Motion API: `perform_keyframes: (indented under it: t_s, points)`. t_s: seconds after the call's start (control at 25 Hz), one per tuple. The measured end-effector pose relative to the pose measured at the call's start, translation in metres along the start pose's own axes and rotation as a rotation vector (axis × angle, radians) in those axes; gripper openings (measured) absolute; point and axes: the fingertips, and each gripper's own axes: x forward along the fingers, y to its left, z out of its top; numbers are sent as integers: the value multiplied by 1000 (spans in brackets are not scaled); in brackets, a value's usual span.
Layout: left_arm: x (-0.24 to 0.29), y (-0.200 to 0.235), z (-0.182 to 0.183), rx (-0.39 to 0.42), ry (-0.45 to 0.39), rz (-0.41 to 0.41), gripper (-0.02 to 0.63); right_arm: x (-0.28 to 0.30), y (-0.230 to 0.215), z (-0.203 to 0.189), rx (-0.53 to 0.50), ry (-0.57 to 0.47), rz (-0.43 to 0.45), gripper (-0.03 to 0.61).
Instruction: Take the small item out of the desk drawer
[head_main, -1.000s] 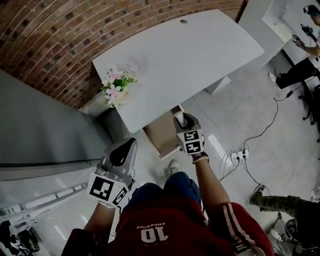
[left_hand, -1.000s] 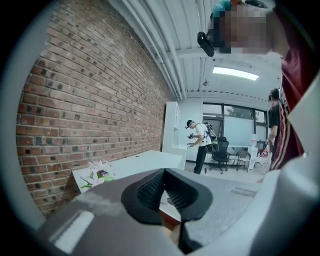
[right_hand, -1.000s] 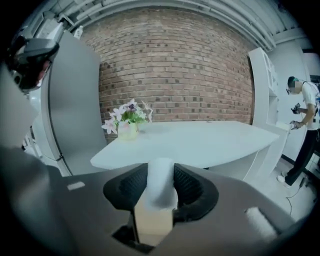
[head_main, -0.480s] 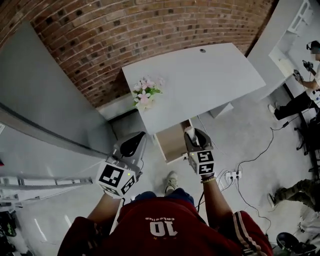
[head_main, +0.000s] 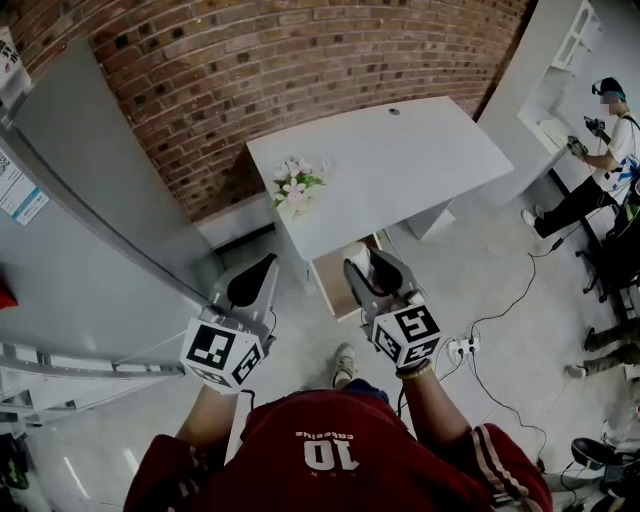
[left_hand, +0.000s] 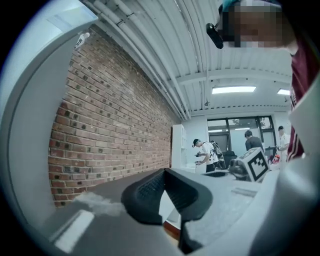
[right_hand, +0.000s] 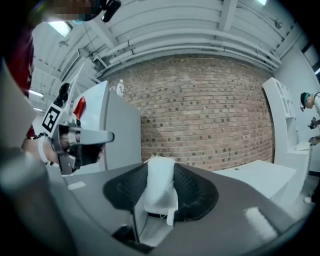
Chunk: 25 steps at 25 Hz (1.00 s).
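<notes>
Small item (right_hand: 161, 192): white, soft-looking, thin like folded cloth or paper, with a frayed top edge. It is clamped between the black ribbed pads of the right gripper (right_hand: 160, 167), stands upright, and its top sticks up just past the pad tips. In the head view the small item (head_main: 357, 263) is seen at the tip of the right gripper (head_main: 362, 265), which is held over the front of the open drawer (head_main: 340, 290), so the item is no longer lying inside.

The drawer is a shallow box with a brown, wood-like inside, pulled out from under the desk (head_main: 410, 160). The desk top is white, smooth and matte, with a small round hole near the far edge. A bunch of pink and white flowers (head_main: 296, 185) with green leaves stands at the near left corner of the desk.

The left gripper (head_main: 262, 270) is held to the left of the drawer, well apart from it. In the left gripper view the left gripper (left_hand: 164, 172) is closed, its pad tips touching, with nothing clamped. A red brick wall (head_main: 300, 60) with rough mortar lines is seen behind the desk. A power strip (head_main: 462, 347) and thin cables lie on the smooth grey floor (head_main: 520, 330).
</notes>
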Motion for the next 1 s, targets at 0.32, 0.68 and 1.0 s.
perform_keyframes:
  t_s: [0.32, 0.68, 1.0]
  points:
    - [-34, -14, 13, 27, -6, -20, 3, -32, 60, 52, -11, -123, 15, 158]
    - [-64, -26, 15, 21, -10, -7, 3, -57, 96, 65, -11, -167, 24, 155]
    - [-75, -33, 12, 12, -16, 0, 3, -70, 95, 58, 38, -157, -11, 155]
